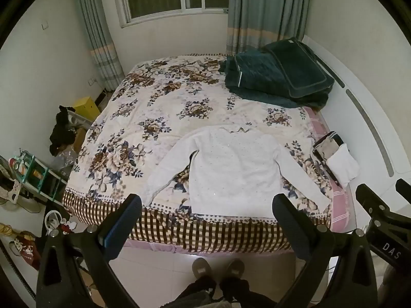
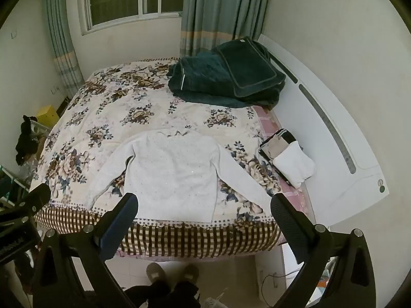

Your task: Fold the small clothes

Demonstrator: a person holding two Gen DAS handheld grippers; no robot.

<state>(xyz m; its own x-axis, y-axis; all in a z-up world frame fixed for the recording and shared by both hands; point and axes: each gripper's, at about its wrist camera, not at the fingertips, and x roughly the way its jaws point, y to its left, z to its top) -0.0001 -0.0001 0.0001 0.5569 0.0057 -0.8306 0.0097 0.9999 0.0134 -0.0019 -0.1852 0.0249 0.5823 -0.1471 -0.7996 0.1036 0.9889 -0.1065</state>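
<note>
A small white long-sleeved sweater (image 1: 231,169) (image 2: 172,172) lies flat on the flowered bedspread (image 1: 159,107) (image 2: 108,107), hem toward the bed's near edge, both sleeves spread outward. My left gripper (image 1: 208,205) hangs open above the near edge of the bed, with nothing between its fingers. In its own view my right gripper (image 2: 204,204) is open too, held off the sweater's hem. Part of the right gripper also shows at the right edge of the left wrist view.
A dark green folded blanket with a pillow (image 1: 277,77) (image 2: 226,77) sits at the bed's far right. Folded white and dark clothes (image 1: 336,161) (image 2: 287,159) lie at the right edge by the white headboard (image 2: 334,133). Clutter and shelves (image 1: 38,174) fill the floor at left. A person's slippered feet (image 1: 218,269) stand below.
</note>
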